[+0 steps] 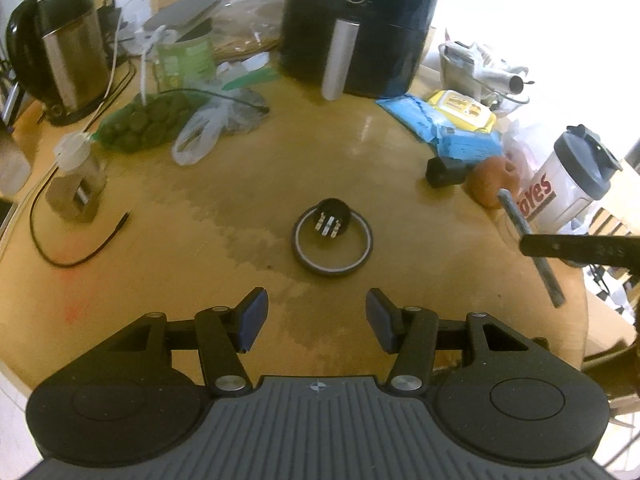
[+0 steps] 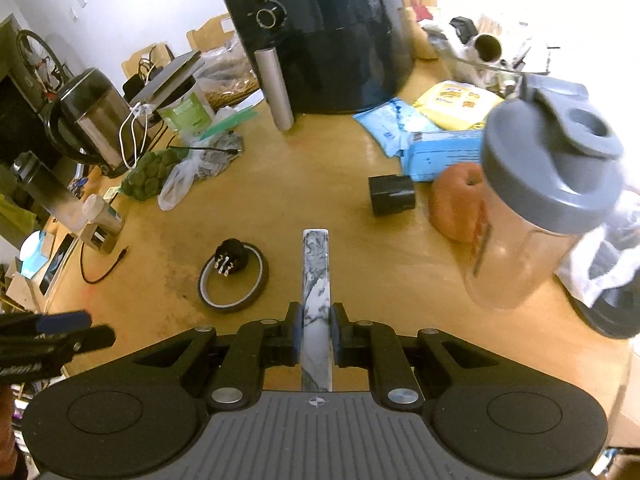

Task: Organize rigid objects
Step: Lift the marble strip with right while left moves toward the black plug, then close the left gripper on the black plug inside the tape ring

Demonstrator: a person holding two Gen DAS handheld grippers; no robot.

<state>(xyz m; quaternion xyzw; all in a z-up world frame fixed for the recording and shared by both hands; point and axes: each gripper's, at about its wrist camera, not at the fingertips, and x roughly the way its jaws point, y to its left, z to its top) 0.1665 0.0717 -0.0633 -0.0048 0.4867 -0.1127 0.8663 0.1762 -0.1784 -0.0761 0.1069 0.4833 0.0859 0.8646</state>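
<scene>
A dark tape ring [image 1: 332, 242] lies flat mid-table with a small black round part with metal pins [image 1: 331, 218] inside its far edge; both also show in the right wrist view, the ring [image 2: 234, 276] and the part [image 2: 231, 258]. My left gripper [image 1: 317, 318] is open and empty, a little short of the ring. My right gripper [image 2: 316, 334] is shut on a marbled grey-white flat bar [image 2: 316, 276] that sticks out forward above the table; the bar [image 1: 532, 248] shows at the right of the left wrist view. A small black box [image 2: 392, 195] lies beyond it.
A black air fryer [image 1: 360, 28] stands at the back, a steel kettle [image 1: 60, 44] at the back left. Blue and yellow wipe packs [image 2: 432, 128], an orange fruit [image 2: 456, 200] and a shaker bottle [image 2: 536, 200] crowd the right. Bags and a black cable [image 1: 80, 252] lie on the left.
</scene>
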